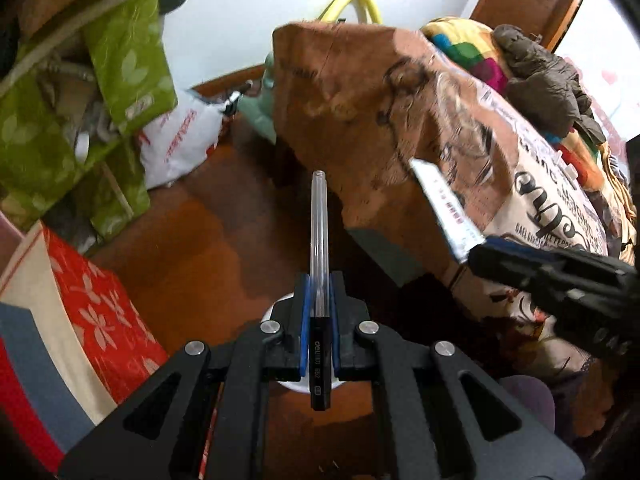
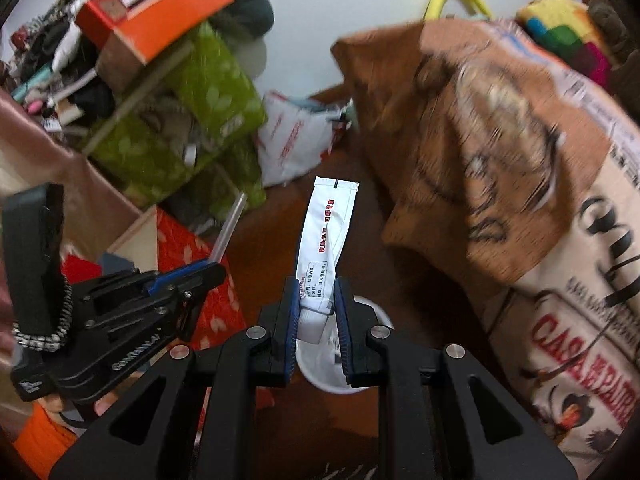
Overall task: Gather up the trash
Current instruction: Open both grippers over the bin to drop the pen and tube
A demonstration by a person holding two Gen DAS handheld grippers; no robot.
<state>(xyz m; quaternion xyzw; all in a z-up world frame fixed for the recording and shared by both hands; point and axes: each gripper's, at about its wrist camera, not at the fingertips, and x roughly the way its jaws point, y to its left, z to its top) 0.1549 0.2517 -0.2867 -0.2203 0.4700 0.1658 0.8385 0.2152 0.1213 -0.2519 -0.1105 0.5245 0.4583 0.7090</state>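
Where the blue pads of the left gripper [image 1: 319,292] meet, they are clamped on a clear pen [image 1: 319,240] with a black cap, its open threaded tip pointing away along the fingers. The right gripper [image 2: 318,304] is likewise closed, gripping a flattened white tube [image 2: 326,232] with red print near its cap end; the crimped end stands away from the fingers. Beneath both sets of fingers sits a white round container [image 2: 340,372] on the brown floor [image 1: 208,240]. To the right is a printed fabric cover [image 2: 520,160] draped over furniture. To the left are green leaf-patterned boxes [image 1: 128,60], a red flowered box [image 1: 100,300] and a white plastic bag [image 1: 180,140].
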